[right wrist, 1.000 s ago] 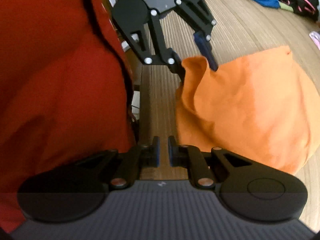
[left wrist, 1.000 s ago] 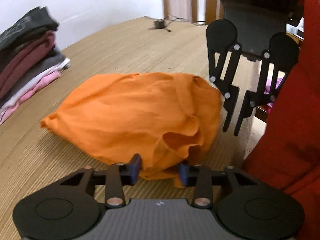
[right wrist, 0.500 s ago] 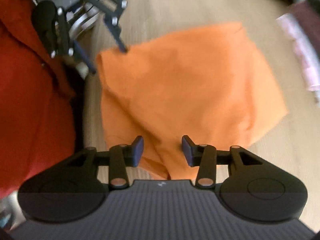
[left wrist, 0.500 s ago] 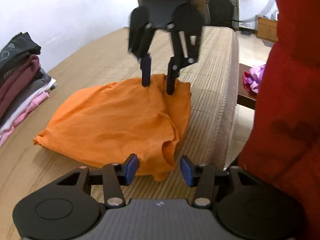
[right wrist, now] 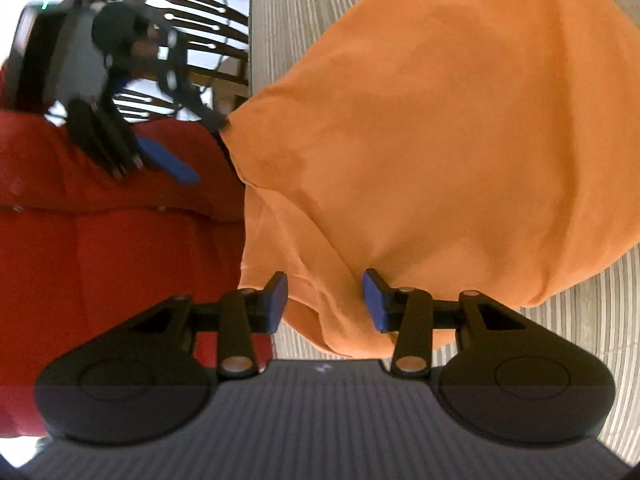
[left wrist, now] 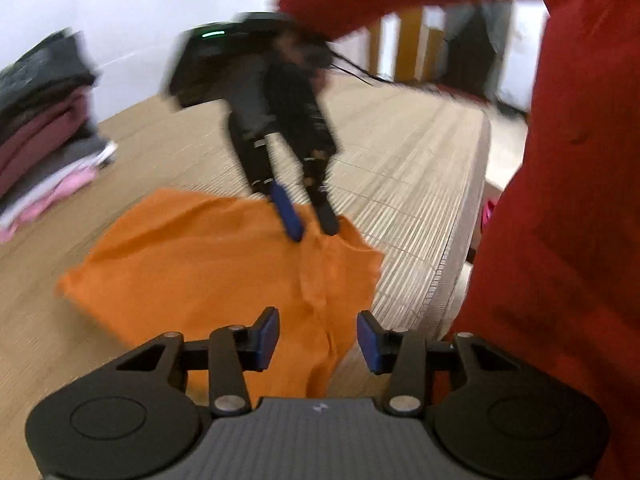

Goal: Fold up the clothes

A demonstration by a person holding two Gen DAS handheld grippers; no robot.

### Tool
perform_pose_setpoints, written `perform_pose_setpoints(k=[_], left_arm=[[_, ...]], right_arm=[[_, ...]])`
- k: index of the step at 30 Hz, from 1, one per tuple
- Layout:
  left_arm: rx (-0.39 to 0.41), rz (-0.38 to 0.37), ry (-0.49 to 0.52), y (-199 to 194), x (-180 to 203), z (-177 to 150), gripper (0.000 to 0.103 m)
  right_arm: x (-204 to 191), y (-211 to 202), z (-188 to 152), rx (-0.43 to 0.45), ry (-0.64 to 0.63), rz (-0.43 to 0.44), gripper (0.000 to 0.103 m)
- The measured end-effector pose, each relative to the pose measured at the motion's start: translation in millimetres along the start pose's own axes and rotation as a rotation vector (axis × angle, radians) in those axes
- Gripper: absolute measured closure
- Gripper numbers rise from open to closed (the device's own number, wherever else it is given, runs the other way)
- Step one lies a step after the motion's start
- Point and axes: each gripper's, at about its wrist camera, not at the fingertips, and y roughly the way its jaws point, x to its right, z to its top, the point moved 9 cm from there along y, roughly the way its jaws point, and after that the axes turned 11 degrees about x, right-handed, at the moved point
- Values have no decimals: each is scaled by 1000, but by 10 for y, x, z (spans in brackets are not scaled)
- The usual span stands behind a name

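Right gripper (right wrist: 324, 300), jaws just opened and apparently empty, is straddling the orange garment's (right wrist: 440, 140) corner; left gripper (left wrist: 318, 336) is hovering unclenched, pre-grasp.

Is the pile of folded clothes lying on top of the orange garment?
No, the pile of folded clothes sits apart at the left, with bare table between it and the orange garment.

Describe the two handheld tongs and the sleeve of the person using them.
Both the left tongs and right tongs have black linkage fingers, blue pads, silver pivot pins and a grey ribbed body. The sleeve is red.
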Motion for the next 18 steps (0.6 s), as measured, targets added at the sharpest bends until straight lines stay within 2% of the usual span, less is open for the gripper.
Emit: perform_pose_setpoints(k=[1, 2, 4, 6, 7, 9, 10, 12, 13, 15, 18], left_arm=[[13, 11, 19, 96, -42, 81, 58], [29, 20, -16, 198, -146, 150, 59], [32, 8, -160, 414, -377, 208, 59], [-31, 0, -342, 613, -575, 73, 60], [-61, 3, -446, 709, -682, -13, 66], [-82, 48, -636, 816, -857, -232, 83], [-76, 68, -695, 825, -905, -304, 99], [-49, 85, -823, 803, -979, -414, 100], [-38, 81, -868, 791, -989, -448, 100], [-20, 81, -888, 776, -964, -481, 100], [1, 91, -898, 762, -911, -506, 100]], right_arm=[[56, -19, 28, -10, 10, 19, 59], [108, -37, 54, -23, 16, 33, 59], [170, -36, 86, -52, 14, 50, 59], [175, 2, 90, -80, 1, 75, 59], [172, 24, 86, -94, -7, 90, 57], [151, 54, 73, -99, -8, 131, 57], [138, 56, 56, -100, -4, 153, 57], [101, 24, -32, -121, 5, 206, 57], [86, 8, -77, -131, 10, 230, 57], [131, 4, -184, -155, 17, 223, 57], [118, -69, -334, -99, 54, 236, 57]])
